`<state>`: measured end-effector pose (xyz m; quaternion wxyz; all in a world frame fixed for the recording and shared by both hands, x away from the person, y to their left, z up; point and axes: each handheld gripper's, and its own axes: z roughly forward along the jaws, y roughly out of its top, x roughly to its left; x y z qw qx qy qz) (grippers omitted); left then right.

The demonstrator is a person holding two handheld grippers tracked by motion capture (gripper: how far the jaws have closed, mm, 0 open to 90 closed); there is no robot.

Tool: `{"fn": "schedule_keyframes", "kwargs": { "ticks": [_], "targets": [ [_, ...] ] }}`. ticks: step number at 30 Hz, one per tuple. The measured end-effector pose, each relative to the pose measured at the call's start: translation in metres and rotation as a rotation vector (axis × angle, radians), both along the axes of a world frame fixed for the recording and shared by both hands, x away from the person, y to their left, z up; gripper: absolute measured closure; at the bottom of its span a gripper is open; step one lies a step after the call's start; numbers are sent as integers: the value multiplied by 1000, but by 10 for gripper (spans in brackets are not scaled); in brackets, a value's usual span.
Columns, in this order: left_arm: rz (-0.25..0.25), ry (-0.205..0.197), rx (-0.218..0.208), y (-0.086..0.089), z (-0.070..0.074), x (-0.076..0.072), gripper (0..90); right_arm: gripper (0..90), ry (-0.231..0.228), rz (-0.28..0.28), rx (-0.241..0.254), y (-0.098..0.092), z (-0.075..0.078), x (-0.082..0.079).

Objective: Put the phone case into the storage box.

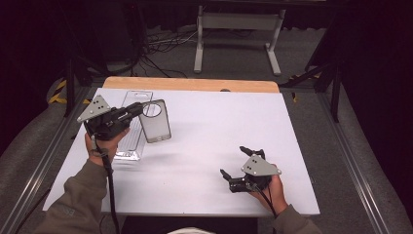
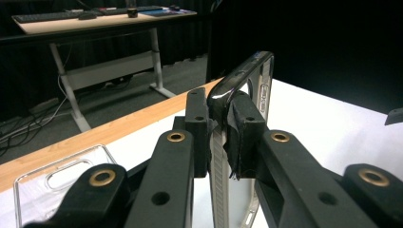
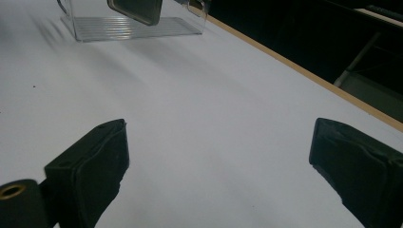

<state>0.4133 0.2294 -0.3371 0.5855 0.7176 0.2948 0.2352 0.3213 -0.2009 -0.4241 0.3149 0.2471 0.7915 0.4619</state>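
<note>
A smoky translucent phone case (image 1: 155, 121) with a round camera hole hangs above the white table (image 1: 214, 122) at the left. My left gripper (image 1: 138, 110) is shut on its edge near the top. In the left gripper view the case (image 2: 247, 80) stands on edge between the black pads (image 2: 244, 128). A clear plastic tray (image 1: 130, 131) lies flat beneath it. My right gripper (image 1: 238, 161) rests low at the front right, jaws wide apart, nothing between them. The right gripper view has its open pads (image 3: 95, 161) over bare table, with the case (image 3: 135, 10) and tray (image 3: 128, 27) far ahead.
The table's wooden far edge (image 1: 190, 84) runs behind the white sheet. Beyond it a desk frame (image 1: 238, 34) and cables (image 1: 156, 48) stand on the grey floor. Metal rails (image 1: 48, 156) flank the table on both sides.
</note>
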Motion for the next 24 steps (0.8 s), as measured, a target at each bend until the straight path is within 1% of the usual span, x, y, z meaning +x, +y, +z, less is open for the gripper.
{"fn": "schedule_keyframes", "kwargs": {
  "ticks": [3, 4, 5, 6, 7, 9, 13, 14, 16, 17, 18, 19, 23, 24],
  "targets": [
    [9, -10, -8, 3, 2, 0, 805, 75, -4, -3, -1, -1, 0, -1],
    [11, -7, -4, 5, 3, 0, 805, 78, -2, -5, -2, -2, 0, -2],
    [15, -13, -12, 6, 4, 0, 806, 80, -1, -8, -2, -2, 0, -2],
    [18, -12, -13, 7, 4, 0, 806, 80, -3, -10, -4, -3, 0, -3],
    [23, -20, -18, 9, 5, 1, 806, 81, -7, -13, -3, -3, 0, -3],
    [24, -16, -16, 11, 6, 1, 806, 89, -10, -14, -2, -4, 0, -3],
    [32, -25, -24, 14, 7, 1, 806, 92, -6, -18, -3, -4, 0, -4],
    [36, -34, -22, 15, 8, 2, 806, 94, -5, -16, -5, -5, 0, -4],
    [41, -34, -24, 17, 9, 2, 806, 96, -7, -18, -6, -5, 0, -4],
    [43, -38, -22, 20, 10, 2, 806, 97, -6, -20, -5, -5, -1, -4],
    [49, -45, -35, 21, 11, 2, 806, 99, -5, -20, -4, -5, -1, -3],
    [52, -41, -26, 24, 12, 1, 807, 99, -4, -20, -4, -5, -1, -3],
    [68, -55, -43, 30, 15, 2, 806, 104, -2, -21, -8, -6, -1, -3],
    [69, -52, -38, 31, 16, 2, 806, 106, -4, -21, -6, -6, -1, -3]
  ]
}}
